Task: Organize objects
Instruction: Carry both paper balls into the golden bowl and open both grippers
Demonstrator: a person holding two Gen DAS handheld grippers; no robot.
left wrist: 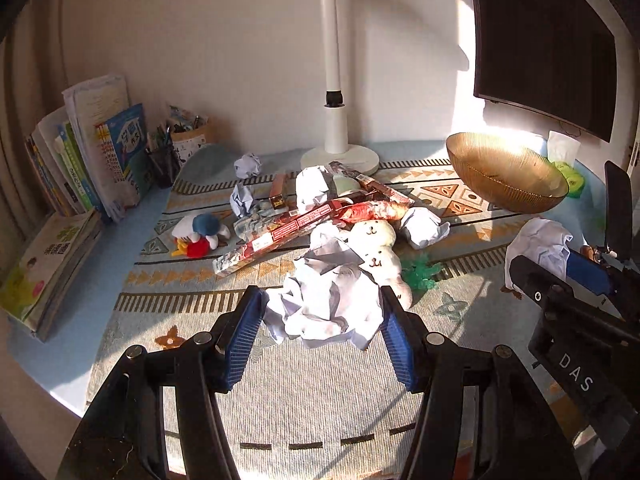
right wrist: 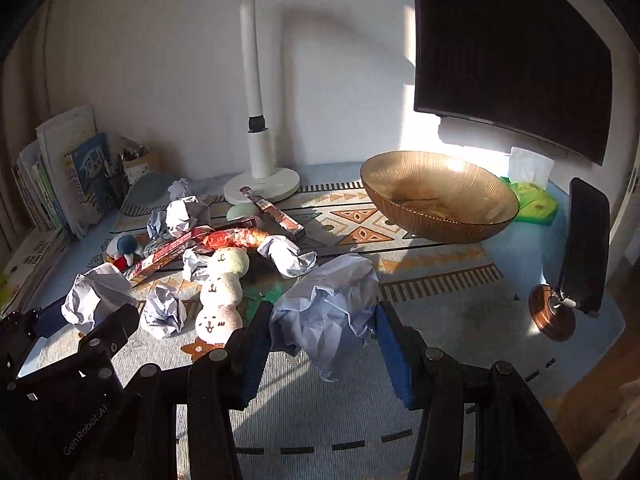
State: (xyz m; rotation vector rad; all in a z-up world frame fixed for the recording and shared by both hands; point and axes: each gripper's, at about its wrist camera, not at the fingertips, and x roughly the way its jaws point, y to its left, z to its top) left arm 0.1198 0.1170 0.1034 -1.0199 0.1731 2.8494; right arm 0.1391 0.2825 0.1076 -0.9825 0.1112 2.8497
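My left gripper [left wrist: 322, 322] is shut on a crumpled white paper ball [left wrist: 326, 308], held above the patterned mat. My right gripper [right wrist: 324, 332] is shut on another crumpled paper ball [right wrist: 326, 314]; that ball shows at the right of the left wrist view [left wrist: 538, 248]. Behind them lies a heap: a white plush toy [left wrist: 378, 250], long red boxes [left wrist: 280, 236], more paper balls [left wrist: 424, 226] and a blue-and-red plush [left wrist: 200, 234]. An amber glass bowl [right wrist: 438, 200] stands at the back right.
A white desk lamp [right wrist: 262, 176] stands at the back centre. Books [left wrist: 100, 160] and a pen holder [left wrist: 162, 162] line the left. A dark monitor [right wrist: 512, 52], a green tissue pack [right wrist: 534, 200] and a phone on a stand [right wrist: 586, 244] are at the right.
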